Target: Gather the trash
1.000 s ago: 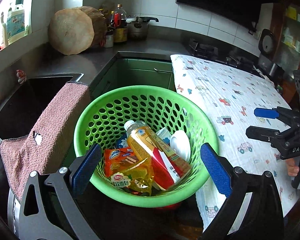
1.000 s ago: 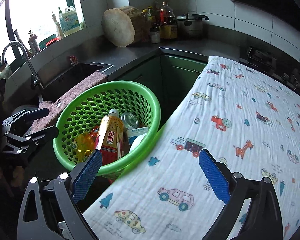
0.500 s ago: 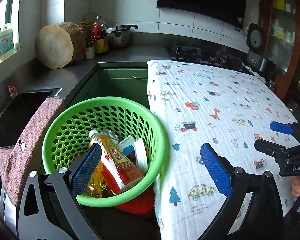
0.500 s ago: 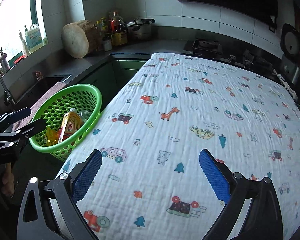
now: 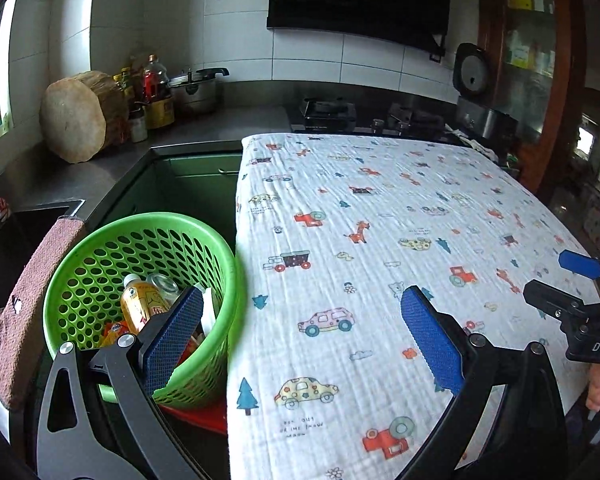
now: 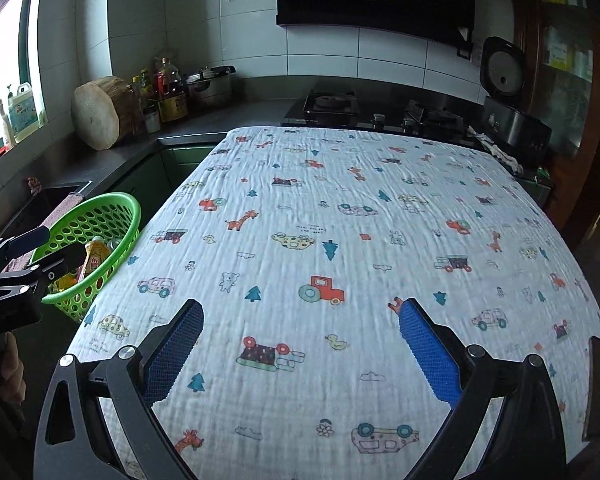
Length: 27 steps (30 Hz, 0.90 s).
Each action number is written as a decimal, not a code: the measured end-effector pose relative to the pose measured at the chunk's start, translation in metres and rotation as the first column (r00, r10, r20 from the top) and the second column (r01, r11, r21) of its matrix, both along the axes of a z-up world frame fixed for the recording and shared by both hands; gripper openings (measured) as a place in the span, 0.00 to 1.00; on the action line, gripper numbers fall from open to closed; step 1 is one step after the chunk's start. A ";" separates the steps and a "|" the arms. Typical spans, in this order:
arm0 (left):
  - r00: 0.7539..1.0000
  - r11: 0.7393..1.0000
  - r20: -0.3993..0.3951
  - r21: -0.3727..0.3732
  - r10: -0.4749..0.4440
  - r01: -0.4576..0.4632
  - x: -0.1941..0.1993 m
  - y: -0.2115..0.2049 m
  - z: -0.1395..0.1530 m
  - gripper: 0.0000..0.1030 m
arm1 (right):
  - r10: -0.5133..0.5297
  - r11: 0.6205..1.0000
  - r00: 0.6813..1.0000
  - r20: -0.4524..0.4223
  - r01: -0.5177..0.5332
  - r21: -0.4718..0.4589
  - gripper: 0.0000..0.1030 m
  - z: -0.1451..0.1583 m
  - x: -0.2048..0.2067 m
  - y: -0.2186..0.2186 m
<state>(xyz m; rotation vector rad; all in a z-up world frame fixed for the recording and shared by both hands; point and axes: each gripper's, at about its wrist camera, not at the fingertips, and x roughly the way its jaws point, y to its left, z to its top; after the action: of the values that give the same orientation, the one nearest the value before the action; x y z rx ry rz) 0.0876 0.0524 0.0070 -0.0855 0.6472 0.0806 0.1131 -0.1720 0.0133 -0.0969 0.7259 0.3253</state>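
I hold both grippers, left [image 5: 300, 336] and right [image 6: 300, 340], wide open and empty over the cloth [image 6: 340, 220], since the trash sits in the basket [image 5: 100, 248].

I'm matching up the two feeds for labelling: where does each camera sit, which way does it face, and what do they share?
Left wrist: on the left gripper, facing the green basket and the table's left edge; its own open fingers show, with the right gripper at right.
Right wrist: on the right gripper, over the patterned cloth facing the stove; the left gripper shows at left.
Shared: basket, cloth, wood block.
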 end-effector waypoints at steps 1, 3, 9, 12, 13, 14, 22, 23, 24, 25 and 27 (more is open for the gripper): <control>1.000 1.000 -0.003 -0.006 -0.004 0.004 0.001 -0.002 0.000 0.95 | -0.010 1.000 1.000 -0.001 0.010 0.009 0.92 0.000 -0.001 -0.004; 1.000 1.000 0.001 -0.013 -0.011 0.011 0.000 -0.004 0.001 0.95 | -0.025 0.999 1.000 -0.001 0.025 0.021 0.92 0.000 -0.004 -0.010; 1.000 1.000 -0.010 0.012 -0.021 0.022 0.001 -0.015 0.001 0.95 | -0.052 0.997 0.999 0.006 0.052 0.052 0.92 0.003 -0.009 -0.019; 0.999 0.999 -0.018 0.018 -0.031 0.032 0.000 -0.020 -0.001 0.95 | -0.054 0.997 0.999 0.009 0.053 0.054 0.92 0.003 -0.009 -0.019; 0.999 0.999 -0.019 0.026 -0.032 0.033 0.000 -0.023 -0.002 0.95 | -0.053 0.997 0.999 0.009 0.052 0.055 0.92 0.003 -0.010 -0.019; 0.999 0.999 -0.022 0.031 -0.035 0.035 0.001 -0.025 -0.002 0.95 | -0.055 0.997 0.998 0.012 0.054 0.054 0.92 0.003 -0.010 -0.020; 0.999 0.998 -0.016 0.034 -0.044 0.044 0.003 -0.036 -0.002 0.95 | -0.090 0.994 0.996 0.012 0.089 0.064 0.93 0.000 -0.012 -0.032; 0.999 0.999 -0.016 0.029 -0.045 0.046 0.003 -0.037 -0.003 0.95 | -0.092 0.993 0.996 0.011 0.091 0.069 0.93 -0.001 -0.012 -0.033; 0.999 0.999 -0.017 0.024 -0.043 0.043 0.003 -0.037 -0.003 0.95 | -0.094 0.993 0.996 0.011 0.093 0.073 0.93 -0.001 -0.013 -0.034; 0.999 0.999 -0.016 0.018 -0.041 0.041 0.003 -0.037 -0.003 0.95 | -0.097 0.993 0.995 0.011 0.095 0.076 0.93 -0.001 -0.013 -0.035; 0.999 0.999 -0.015 0.013 -0.041 0.041 0.003 -0.037 -0.004 0.95 | -0.097 0.992 0.995 0.011 0.095 0.079 0.93 -0.001 -0.013 -0.035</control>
<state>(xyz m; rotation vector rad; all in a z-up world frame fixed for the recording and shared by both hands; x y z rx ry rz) 0.0906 0.0151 0.0034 -0.0591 0.6624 0.0455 0.1004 -0.2072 0.0120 0.0104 0.6997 0.2606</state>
